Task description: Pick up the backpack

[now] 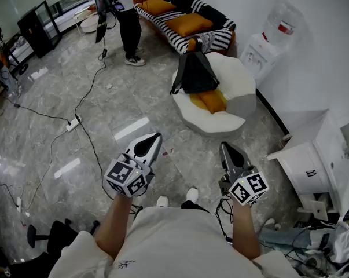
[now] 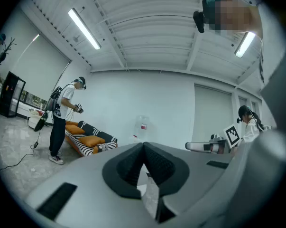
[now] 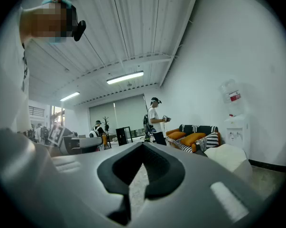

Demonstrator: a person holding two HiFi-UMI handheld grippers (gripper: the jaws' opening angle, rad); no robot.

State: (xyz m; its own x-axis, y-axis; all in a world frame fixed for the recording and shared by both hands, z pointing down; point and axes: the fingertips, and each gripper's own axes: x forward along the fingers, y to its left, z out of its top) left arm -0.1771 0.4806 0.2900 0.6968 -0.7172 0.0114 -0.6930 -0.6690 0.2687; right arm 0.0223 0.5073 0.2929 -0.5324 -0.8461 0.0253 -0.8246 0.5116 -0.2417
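In the head view the black fabric backpack [image 1: 194, 73] sits propped on a white, petal-edged round cushioned seat [image 1: 239, 86], well ahead of both grippers and a little to the right. Its narrow top points to the far side and its wide base to the near side, so its long axis runs near to far, and a strap hangs off its left side. An orange cushion [image 1: 212, 101] lies just near of it on the same seat. The left gripper [image 1: 151, 141] and the right gripper [image 1: 227, 149] are held out side by side over a glossy grey marble-tile floor [image 1: 52, 103], each with its jaws brought together and nothing in them. Black cables [image 1: 88, 133] and a white power strip [image 1: 73, 123] lie on the floor to the left. Farther off are a black-and-white striped sofa [image 1: 212, 25] with orange cushions, a standing person [image 1: 128, 22] and, far right against the white wall, a white water dispenser [image 1: 265, 46]. A white cabinet [image 1: 304, 167] stands near right. The left gripper view shows the closed, empty jaws level, with the person [image 2: 61, 120], the sofa [image 2: 88, 139] and the dispenser's bottle [image 2: 143, 126] beyond under a white ribbed ceiling. The right gripper view also shows closed, empty jaws, with the white seat [image 3: 230, 158] to the right, then the sofa [image 3: 195, 137] and the dispenser [image 3: 235, 122].
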